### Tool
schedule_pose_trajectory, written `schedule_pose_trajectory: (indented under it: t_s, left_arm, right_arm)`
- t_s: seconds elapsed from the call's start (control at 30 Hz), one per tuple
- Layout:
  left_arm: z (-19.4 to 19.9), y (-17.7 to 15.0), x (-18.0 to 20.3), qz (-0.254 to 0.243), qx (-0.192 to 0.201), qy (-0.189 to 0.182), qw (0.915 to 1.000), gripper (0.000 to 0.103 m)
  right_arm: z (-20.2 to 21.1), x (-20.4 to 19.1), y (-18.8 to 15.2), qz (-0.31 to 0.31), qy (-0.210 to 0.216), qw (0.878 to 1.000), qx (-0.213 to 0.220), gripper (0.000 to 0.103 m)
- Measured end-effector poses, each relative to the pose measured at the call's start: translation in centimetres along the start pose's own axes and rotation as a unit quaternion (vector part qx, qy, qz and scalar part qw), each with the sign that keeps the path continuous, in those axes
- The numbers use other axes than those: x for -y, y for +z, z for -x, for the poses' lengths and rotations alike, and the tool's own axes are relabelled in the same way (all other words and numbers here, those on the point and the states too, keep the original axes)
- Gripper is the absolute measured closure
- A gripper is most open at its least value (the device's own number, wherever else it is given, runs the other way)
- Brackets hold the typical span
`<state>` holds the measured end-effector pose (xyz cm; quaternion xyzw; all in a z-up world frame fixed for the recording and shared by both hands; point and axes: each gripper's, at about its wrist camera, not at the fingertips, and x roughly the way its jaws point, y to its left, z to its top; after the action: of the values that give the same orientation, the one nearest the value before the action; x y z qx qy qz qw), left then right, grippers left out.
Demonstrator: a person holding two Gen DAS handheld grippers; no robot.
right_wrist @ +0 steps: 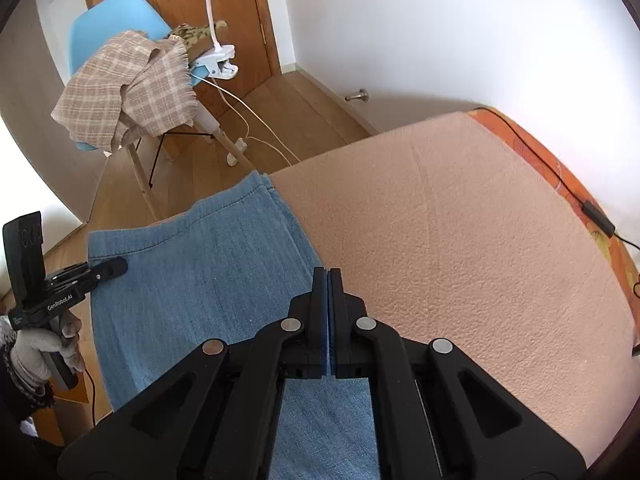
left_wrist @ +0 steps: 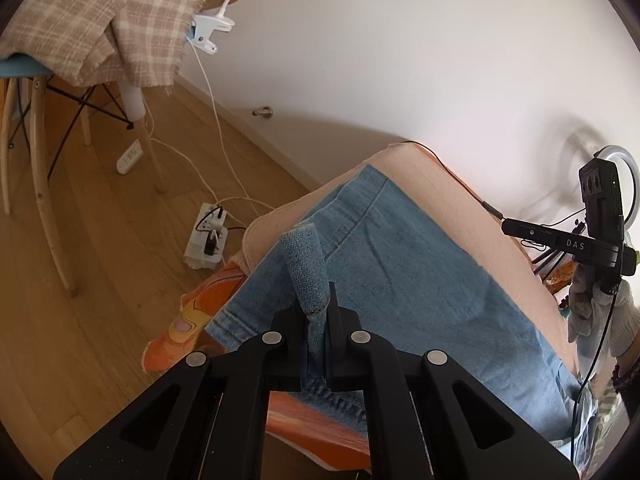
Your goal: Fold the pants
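The left gripper (left_wrist: 318, 312) pinches a fold of the pants (left_wrist: 400, 264), the right gripper (right_wrist: 328, 300) is closed on nothing beside their edge, so the fold step is beginning and next needs a second grasp.

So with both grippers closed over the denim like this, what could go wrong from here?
1. The left gripper pinches only a narrow bunched strip of the blue pants; it could slip out when pulled.
2. The right gripper looks shut with no clear cloth between its fingers, so it may lift nothing.
3. The pants hang over the edge of the pink pad; a one-sided pull could drag them off.
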<state>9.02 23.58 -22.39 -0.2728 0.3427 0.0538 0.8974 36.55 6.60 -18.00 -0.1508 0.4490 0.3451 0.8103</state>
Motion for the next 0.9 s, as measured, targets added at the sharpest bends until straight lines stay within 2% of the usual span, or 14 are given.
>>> schedule_pose_trajectory:
  t_s: [0.07, 0.17, 0.27, 0.33, 0.37, 0.4, 0.43, 0.47, 0.5, 0.57, 0.67, 0.77, 0.9]
  left_arm:
    - [0.0, -0.2, 0.0, -0.004, 0.007, -0.002, 1.0000, 0.098]
    - [-0.1, -0.2, 0.6, -0.026, 0.009, 0.010, 0.9996, 0.098]
    - [0.0, 0.0, 0.2, -0.015, -0.001, 0.004, 0.9999, 0.095]
    - [0.0, 0.2, 0.1, -0.024, -0.009, 0.004, 0.9997, 0.093]
    - [0.2, 0.4, 0.3, -0.036, -0.010, 0.014, 0.9992, 0.089]
    - [0.5, 0.6, 0.5, -0.048, -0.006, 0.042, 0.9980, 0.075]
    - [0.8, 0.8, 0.5, -0.054, -0.004, 0.070, 0.9961, 0.067]
    - [1.0, 1.1, 0.3, -0.053, -0.002, 0.088, 0.9947, 0.059]
    - [1.3, 1.3, -0.1, -0.047, 0.001, 0.091, 0.9947, 0.059]
    - [2.3, 1.7, -0.9, -0.031, 0.011, 0.089, 0.9955, 0.059]
    - [3.7, 2.1, -0.7, -0.026, 0.019, 0.064, 0.9975, 0.059]
    - [4.1, 2.2, 0.8, -0.027, 0.008, 0.005, 0.9996, 0.059]
    - [3.7, 2.0, 4.3, -0.024, -0.020, -0.059, 0.9978, 0.059]
  right_arm:
    - [-1.1, -0.2, -0.3, 0.003, -0.013, 1.000, -0.013, 0.102]
    - [-2.0, -0.6, -0.8, 0.006, 0.000, 1.000, -0.027, 0.102]
    - [-1.3, -0.3, -1.2, -0.006, 0.008, 1.000, -0.022, 0.102]
    - [-0.2, 0.2, -1.5, -0.020, -0.001, 1.000, -0.013, 0.102]
    - [0.5, 0.4, -1.7, -0.030, -0.001, 1.000, -0.008, 0.102]
    - [1.4, 0.7, -2.0, -0.040, 0.000, 0.999, -0.004, 0.101]
    - [2.4, 1.0, -2.5, -0.048, -0.001, 0.999, 0.002, 0.098]
    - [3.5, 1.1, -2.9, -0.055, -0.006, 0.998, 0.009, 0.090]
    - [4.7, 1.3, -3.4, -0.061, -0.014, 0.998, 0.018, 0.083]
    - [7.3, 1.8, -4.7, -0.083, -0.032, 0.995, 0.039, 0.055]
    - [11.3, 2.7, -7.6, -0.113, -0.054, 0.990, 0.063, 0.045]
    - [14.7, 3.4, -10.8, -0.139, -0.086, 0.984, 0.073, 0.041]
    - [18.7, 4.6, -15.5, -0.175, -0.133, 0.972, 0.084, 0.037]
